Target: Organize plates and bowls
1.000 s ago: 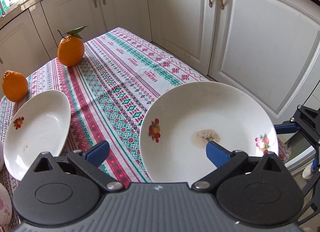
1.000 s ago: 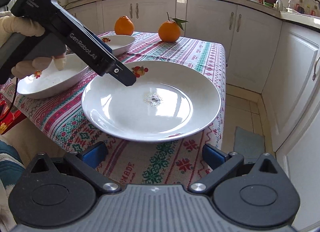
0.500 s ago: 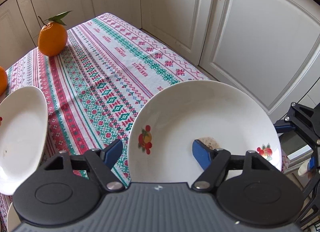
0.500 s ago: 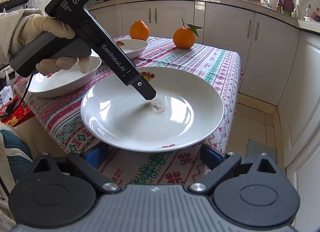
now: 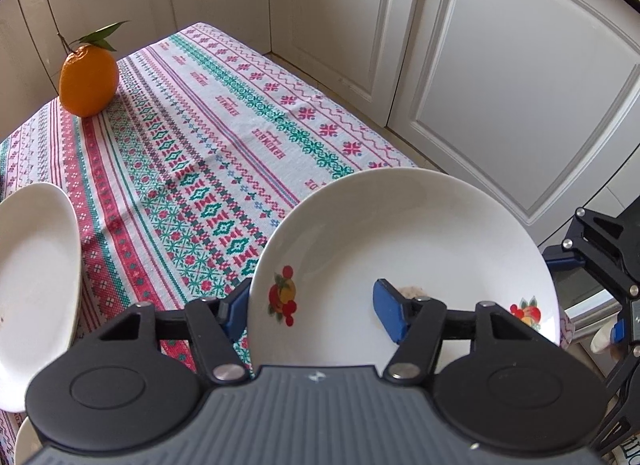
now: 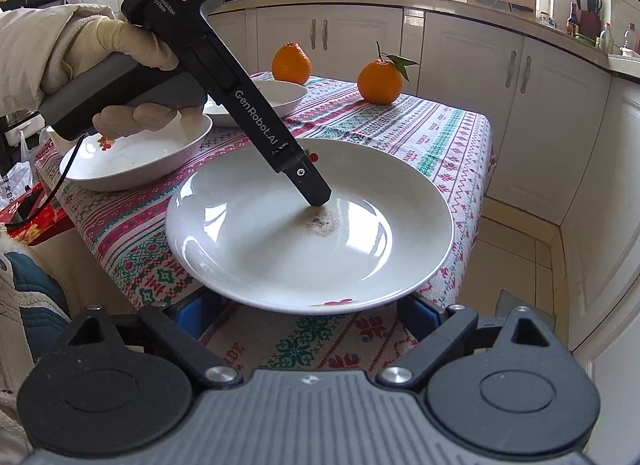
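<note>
A large white plate (image 5: pixel 400 233) with fruit decals and a brown smear (image 6: pixel 322 221) lies at the table's near corner. My left gripper (image 5: pixel 312 305) is shut on its rim, one blue pad outside the rim and the other inside the plate. In the right wrist view the left gripper's tip (image 6: pixel 316 193) rests by the smear in the plate (image 6: pixel 260 257). My right gripper (image 6: pixel 306 317) sits low at the plate's near rim. Its jaws are closing, and the blue pads are spread either side below the rim, not pressing on it.
Two white bowls (image 6: pixel 136 157) (image 6: pixel 276 99) stand to the left on the patterned tablecloth (image 5: pixel 208 153), with two oranges (image 6: pixel 291 63) (image 6: pixel 379 81) behind. One bowl (image 5: pixel 36 285) lies just left of my left gripper. White cabinets (image 5: pixel 500 85) close in behind and at the right.
My left gripper's jaws have closed from wide open onto the plate's rim while it edged forward. My right gripper has come in under the plate's near rim and narrowed a little.
</note>
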